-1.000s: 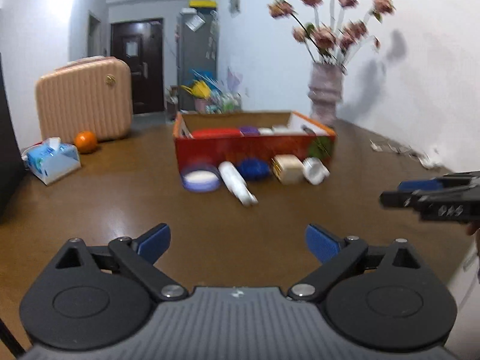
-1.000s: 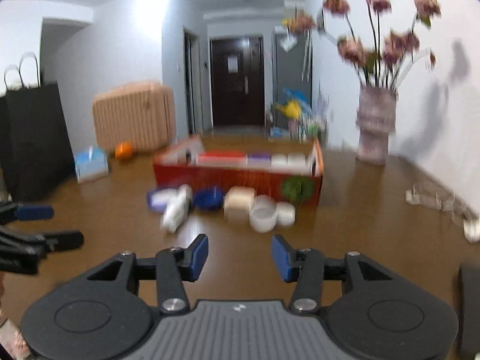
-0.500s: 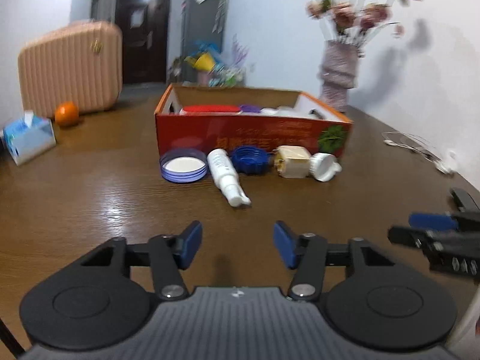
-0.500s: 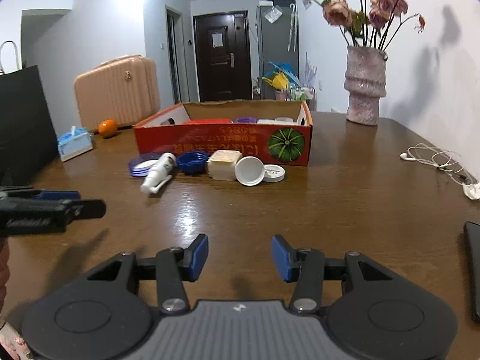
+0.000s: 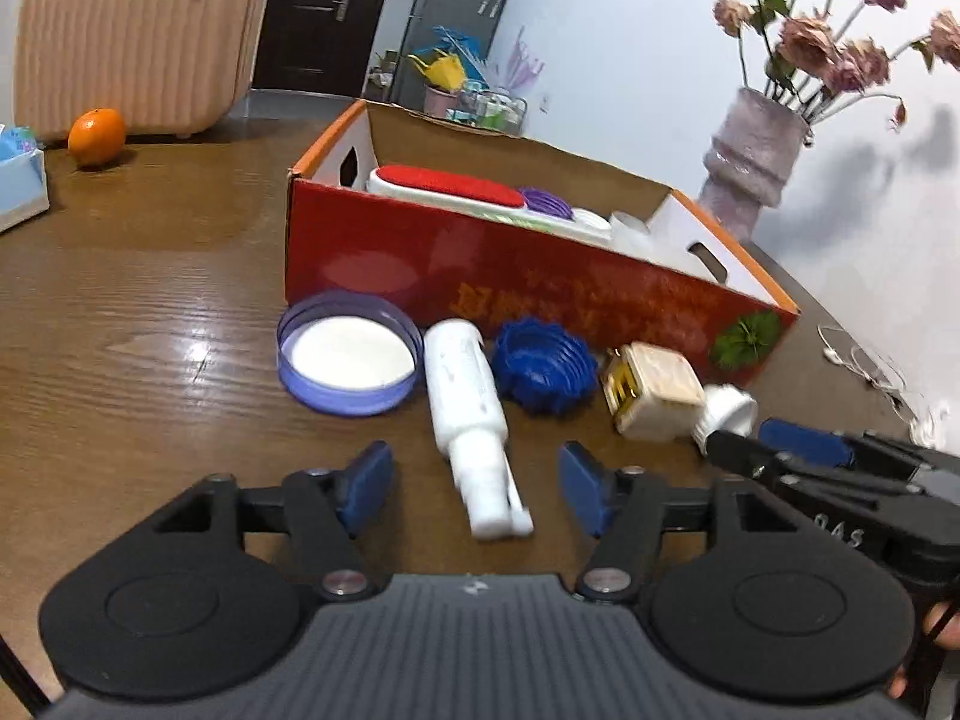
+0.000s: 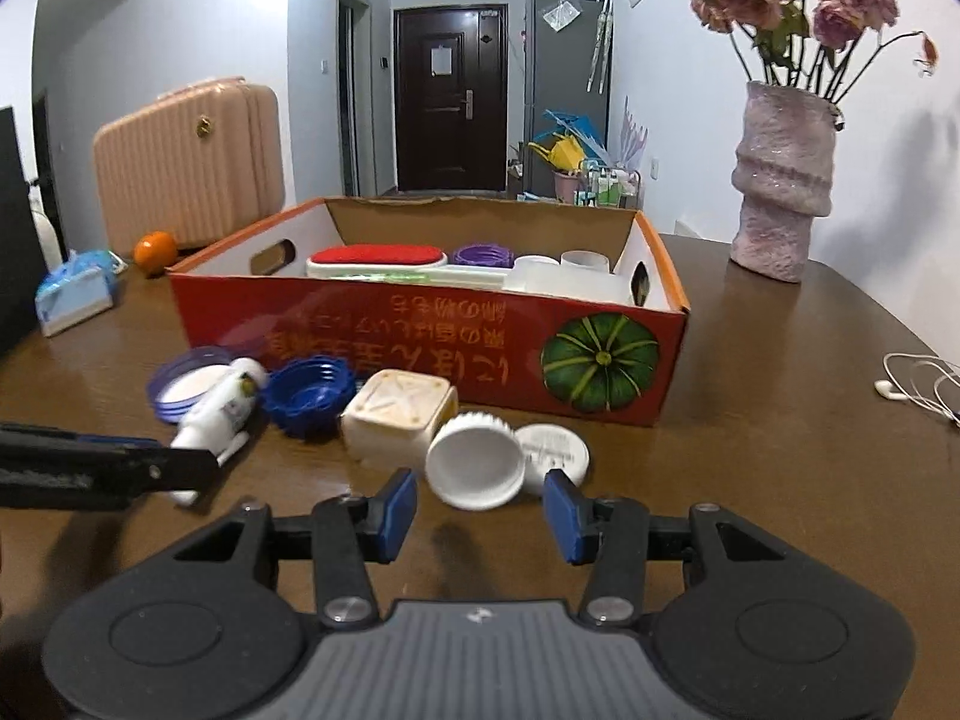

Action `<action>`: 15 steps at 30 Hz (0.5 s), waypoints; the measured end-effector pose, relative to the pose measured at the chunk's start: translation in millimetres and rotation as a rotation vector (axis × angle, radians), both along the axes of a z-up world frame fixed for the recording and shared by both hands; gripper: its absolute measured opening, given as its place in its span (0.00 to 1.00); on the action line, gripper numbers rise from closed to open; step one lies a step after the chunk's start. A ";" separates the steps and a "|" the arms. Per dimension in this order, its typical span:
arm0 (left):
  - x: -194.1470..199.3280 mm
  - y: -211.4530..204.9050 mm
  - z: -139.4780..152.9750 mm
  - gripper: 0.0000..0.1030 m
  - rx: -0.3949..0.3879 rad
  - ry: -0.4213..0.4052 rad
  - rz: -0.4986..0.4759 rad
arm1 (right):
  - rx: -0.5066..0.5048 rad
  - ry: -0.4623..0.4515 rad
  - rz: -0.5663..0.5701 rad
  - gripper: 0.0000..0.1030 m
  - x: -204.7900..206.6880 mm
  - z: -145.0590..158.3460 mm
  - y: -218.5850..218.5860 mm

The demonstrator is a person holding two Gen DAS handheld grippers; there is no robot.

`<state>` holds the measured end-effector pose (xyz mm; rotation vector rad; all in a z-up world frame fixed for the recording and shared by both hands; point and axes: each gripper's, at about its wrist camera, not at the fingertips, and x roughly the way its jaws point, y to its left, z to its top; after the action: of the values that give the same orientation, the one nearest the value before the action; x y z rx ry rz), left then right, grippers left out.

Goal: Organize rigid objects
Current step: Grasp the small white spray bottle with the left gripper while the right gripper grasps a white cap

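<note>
A white pump bottle (image 5: 468,414) lies on the brown table (image 5: 150,330) between the fingers of my left gripper (image 5: 477,492). Its jaws are opening and the pads stand clear of the bottle. My right gripper (image 6: 480,510) is open, and a white ribbed cap (image 6: 477,468) lies just ahead of its tips, untouched. Beside that cap lie a flat white lid (image 6: 555,450), a cream square container (image 6: 402,414), a blue ribbed cap (image 6: 309,396) and a purple lid (image 6: 180,384). Behind them stands the red cardboard box (image 6: 420,330), which holds several items.
A pink vase (image 6: 783,198) with flowers stands at the back right. White earphones (image 6: 918,384) lie near the right edge. At the back left are an orange (image 5: 96,135), a tissue box (image 6: 75,294) and a pink suitcase (image 5: 132,30). A hand (image 5: 939,636) shows at the lower right.
Both grippers have moved forward and down toward the row of objects in front of the box. The left jaws narrowed, then widened a little, now around the bottle. The right jaws kept their gap.
</note>
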<state>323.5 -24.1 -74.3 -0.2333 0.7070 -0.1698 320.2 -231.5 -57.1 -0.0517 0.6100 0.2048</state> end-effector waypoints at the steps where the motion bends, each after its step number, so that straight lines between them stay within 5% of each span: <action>1: 3.1 -1.7 0.6 0.61 0.013 -0.006 0.010 | 0.001 0.004 0.000 0.45 5.2 -2.0 1.0; 6: 13.2 -8.4 -0.4 0.52 0.049 -0.023 0.045 | 0.011 0.020 0.006 0.39 15.9 -8.6 3.9; 8: 11.9 -10.7 -1.4 0.28 0.054 -0.027 0.029 | 0.012 0.022 0.007 0.39 14.9 -9.2 4.7; 15: -26.6 -16.2 12.8 0.27 0.039 -0.048 -0.010 | 0.048 0.006 0.023 0.38 -19.0 2.1 -1.6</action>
<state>296.9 -40.3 -61.5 -0.1876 0.6636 -0.1705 301.2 -233.1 -55.1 -0.0119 0.6110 0.2414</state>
